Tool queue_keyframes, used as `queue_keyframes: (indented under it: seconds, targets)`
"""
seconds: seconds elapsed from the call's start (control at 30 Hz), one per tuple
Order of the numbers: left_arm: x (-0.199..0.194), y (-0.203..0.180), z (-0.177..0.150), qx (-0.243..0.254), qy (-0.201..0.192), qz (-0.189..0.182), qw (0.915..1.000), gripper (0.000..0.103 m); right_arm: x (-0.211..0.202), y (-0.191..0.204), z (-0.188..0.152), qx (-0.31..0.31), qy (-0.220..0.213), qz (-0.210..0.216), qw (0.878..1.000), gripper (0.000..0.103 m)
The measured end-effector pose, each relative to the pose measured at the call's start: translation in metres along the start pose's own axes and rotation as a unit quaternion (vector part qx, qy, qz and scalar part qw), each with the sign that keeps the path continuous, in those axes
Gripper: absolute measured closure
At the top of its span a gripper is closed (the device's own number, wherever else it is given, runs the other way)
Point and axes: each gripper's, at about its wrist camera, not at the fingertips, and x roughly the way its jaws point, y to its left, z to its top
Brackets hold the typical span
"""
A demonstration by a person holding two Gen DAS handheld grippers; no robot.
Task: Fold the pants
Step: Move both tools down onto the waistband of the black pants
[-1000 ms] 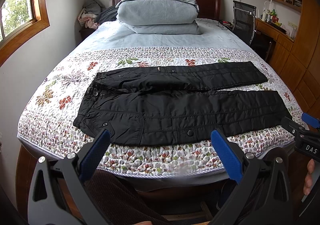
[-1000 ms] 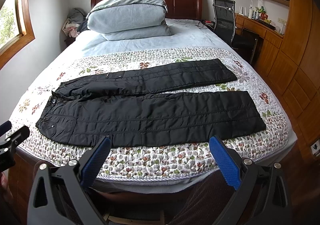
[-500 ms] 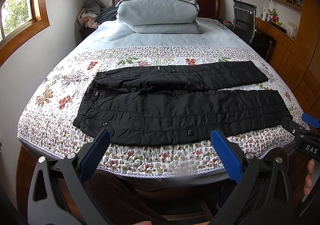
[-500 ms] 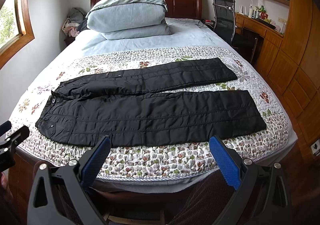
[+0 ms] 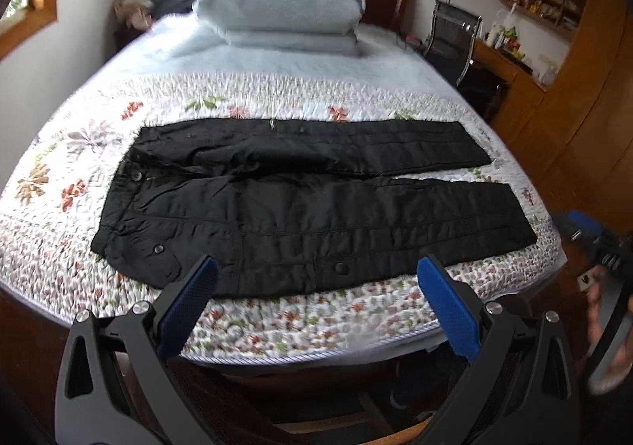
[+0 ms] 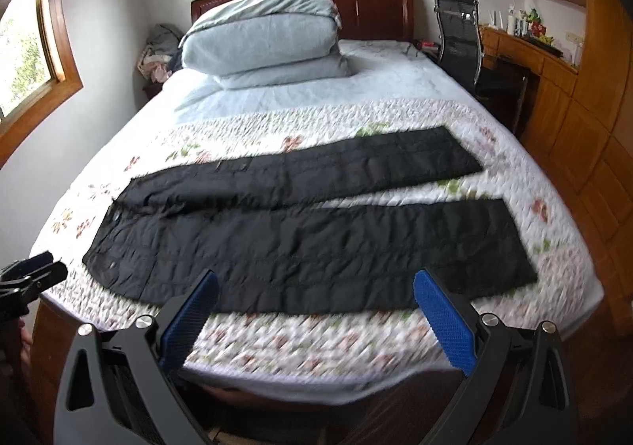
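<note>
Left gripper [image 5: 314, 300] jaws stood wide apart, held nothing; right gripper [image 6: 314, 312] same. Both hung near bed's front edge. Black pants [image 5: 312, 203] lay flat, unfolded, across floral quilt [image 5: 300, 320], waistband left, legs right.

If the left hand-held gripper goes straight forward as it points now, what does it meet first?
Probably the black pants spread on the bed quilt. The open left hand-held gripper aims at their near leg, though depth is hard to judge.
</note>
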Motion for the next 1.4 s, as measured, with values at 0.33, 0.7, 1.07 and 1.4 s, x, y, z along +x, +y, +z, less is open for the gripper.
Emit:
queue_keyframes:
  seconds: [0.33, 0.7, 1.07, 1.4]
  targets:
    - [0.122, 0.17, 0.114, -0.112, 0.16, 0.041, 0.9799, 0.003, 0.161, -0.168, 0.142, 0.037, 0.129, -0.051, 0.99, 0.003]
    - [0.261, 0.348, 0.185, -0.27, 0.278, 0.082, 0.9181, 0.003, 0.38, -0.285, 0.198, 0.043, 0.254, -0.083, 0.963, 0.003]
    - [0.33, 0.379, 0.201, -0.289, 0.314, 0.033, 0.9035, 0.003, 0.473, -0.323, 0.214, 0.064, 0.273, -0.059, 0.958, 0.003]
    - [0.342, 0.357, 0.207, -0.23, 0.336, 0.059, 0.9113, 0.02, 0.486, -0.33, 0.234, 0.028, 0.267, -0.066, 0.961, 0.003]
